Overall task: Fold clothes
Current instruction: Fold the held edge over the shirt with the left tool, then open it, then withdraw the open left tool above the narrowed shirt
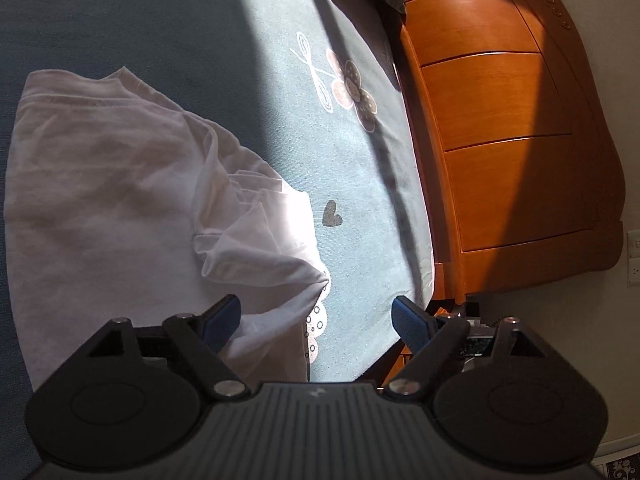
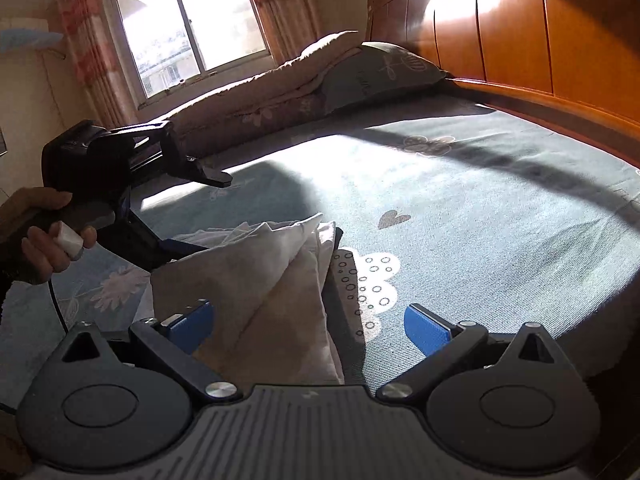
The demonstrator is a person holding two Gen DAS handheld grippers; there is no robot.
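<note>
A white garment [image 1: 120, 184] lies crumpled and partly folded on the blue-grey bed sheet [image 1: 360, 184]. One bunched corner of it reaches in between the blue pads of my left gripper [image 1: 316, 320], which is open. In the right wrist view the same garment [image 2: 256, 280] rises in a peaked fold just ahead of my right gripper [image 2: 308, 328], also open, with the cloth close to its left pad [image 2: 192, 326]. A hand [image 2: 44, 240] holds the left gripper [image 2: 208, 214] at the garment's far side, its lower finger tucked behind the cloth.
An orange wooden headboard [image 2: 520, 32] runs along the bed's right side. A pillow [image 2: 380, 72] and a rolled quilt [image 2: 260, 100] lie at the far end under the window [image 2: 192, 24]. Sunlit sheet with flower and heart prints [image 2: 394, 218] spreads to the right.
</note>
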